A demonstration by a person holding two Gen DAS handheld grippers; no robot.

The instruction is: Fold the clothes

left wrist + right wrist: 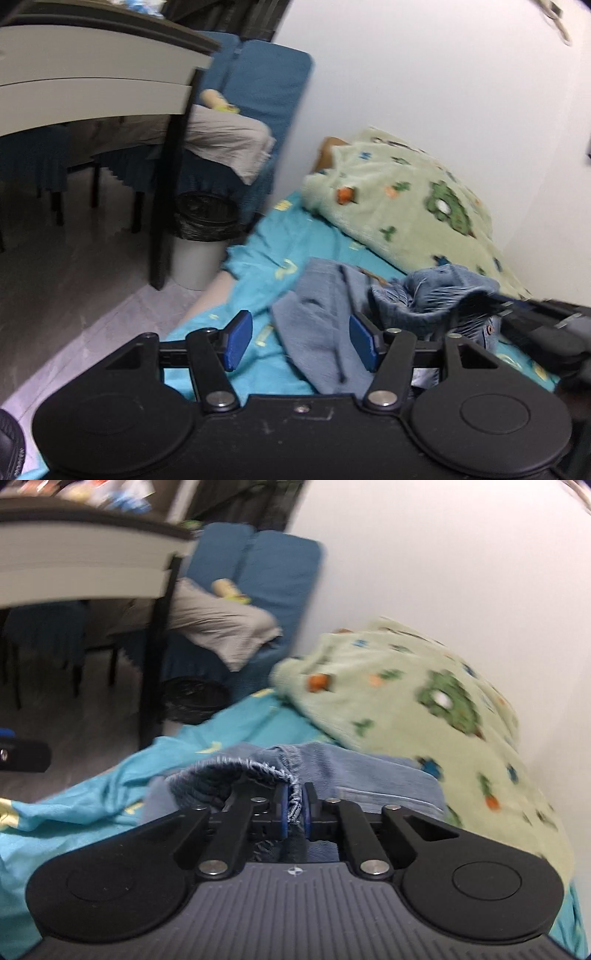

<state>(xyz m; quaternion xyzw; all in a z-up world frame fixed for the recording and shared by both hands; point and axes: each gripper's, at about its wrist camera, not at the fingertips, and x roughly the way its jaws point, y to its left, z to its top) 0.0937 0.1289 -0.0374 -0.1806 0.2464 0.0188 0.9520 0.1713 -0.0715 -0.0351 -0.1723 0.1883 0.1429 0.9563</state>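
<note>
A pair of blue denim jeans [321,325] lies crumpled on the turquoise bed sheet [266,251]. My left gripper [301,338] is open above the jeans, its blue pads apart with flat denim below them, not pinched. At the right edge of the left wrist view my right gripper [495,314] lifts a bunched part of the denim. In the right wrist view my right gripper [293,808] is shut on the frayed hem of the jeans [258,771], the cloth squeezed between its blue pads.
A pale green fleece blanket [417,206] with cartoon prints is heaped against the white wall. A lined waste bin [201,236] stands on the floor by the black table leg [173,177]. Blue-covered chairs [258,96] with a beige cloth stand beyond.
</note>
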